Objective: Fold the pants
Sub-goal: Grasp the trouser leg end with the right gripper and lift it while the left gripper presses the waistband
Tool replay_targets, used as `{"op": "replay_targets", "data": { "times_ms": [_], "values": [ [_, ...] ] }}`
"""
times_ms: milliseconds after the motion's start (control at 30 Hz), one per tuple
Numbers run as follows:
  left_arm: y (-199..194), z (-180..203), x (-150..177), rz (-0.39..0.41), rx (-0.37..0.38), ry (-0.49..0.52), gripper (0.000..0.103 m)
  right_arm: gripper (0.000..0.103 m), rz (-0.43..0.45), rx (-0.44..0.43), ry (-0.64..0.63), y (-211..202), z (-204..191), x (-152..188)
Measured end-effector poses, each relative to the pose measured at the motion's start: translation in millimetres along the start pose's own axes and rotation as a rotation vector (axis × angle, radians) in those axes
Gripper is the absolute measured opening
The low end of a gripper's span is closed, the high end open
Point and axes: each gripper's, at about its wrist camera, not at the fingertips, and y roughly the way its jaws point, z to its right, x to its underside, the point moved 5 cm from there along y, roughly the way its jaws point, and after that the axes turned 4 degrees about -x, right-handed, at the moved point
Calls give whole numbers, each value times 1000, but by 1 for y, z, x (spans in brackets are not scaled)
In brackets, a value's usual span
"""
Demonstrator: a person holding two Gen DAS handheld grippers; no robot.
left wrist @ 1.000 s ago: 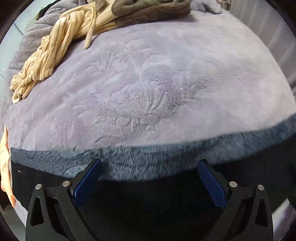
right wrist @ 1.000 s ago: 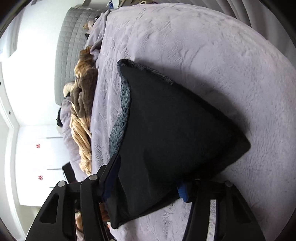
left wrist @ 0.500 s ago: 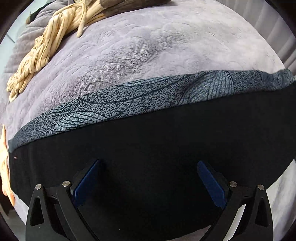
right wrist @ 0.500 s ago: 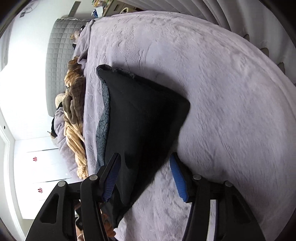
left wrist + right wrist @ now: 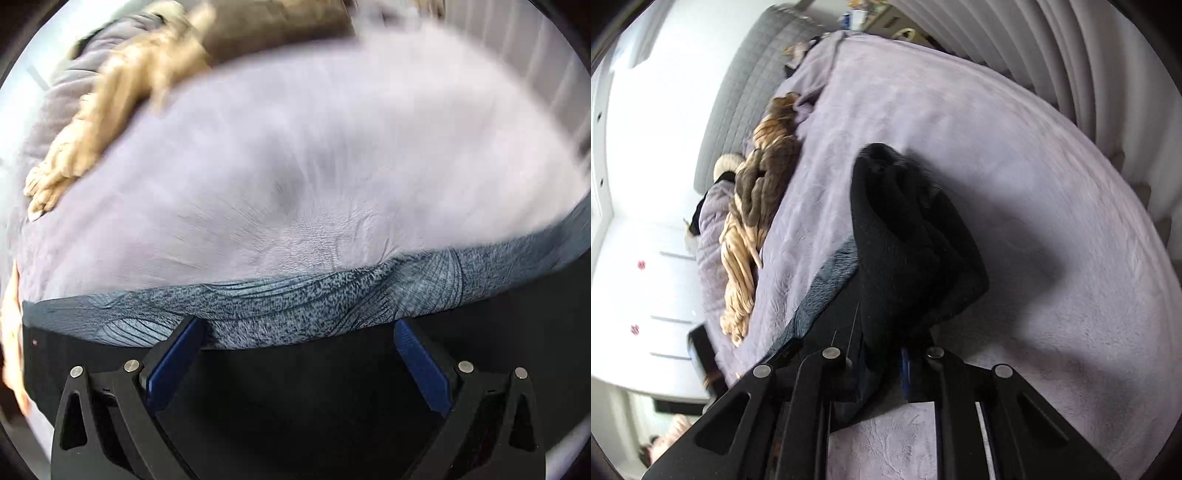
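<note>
Pants (image 5: 908, 236) — no readable label; right gripper (image 5: 881, 373) jaws closing on fabric.

My bedroom at home, seen over the bed.

I'm working above a plush lilac embossed bedspread (image 5: 1015, 155) that fills both views, with a grey quilted padded headboard (image 5: 738, 92) at its far end, a heap of tan striped and brown clothes (image 5: 753, 206) along one side, pale pleated curtains (image 5: 1052, 48), and white cupboard doors (image 5: 646, 295) with small red marks.
</note>
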Motion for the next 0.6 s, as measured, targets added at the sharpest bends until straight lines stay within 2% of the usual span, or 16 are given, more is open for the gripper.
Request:
{"op": "replay_targets", "data": {
  "times_ms": [67,133,233,333,467,500,600],
  "values": [
    [-9,-1,1,28,-7,21,103,15,-2,11,-47,0,-14,0],
    [-23,-8,8,9,55,14,103,14,-1,27,-87,-2,-27,0],
    [-43,-42,27,8,105,-34,103,15,-5,51,-178,-6,-55,3],
    [-63,-74,54,15,106,-72,103,15,-14,52,-285,-6,-93,13],
    [-74,-135,91,20,68,-111,103,15,-61,41,-483,9,-163,51],
    [-69,-150,90,17,55,-119,103,15,-79,34,-518,17,-178,61],
    [-58,-201,105,-9,25,-174,103,15,-165,17,-619,61,-219,109]
  ]
}}
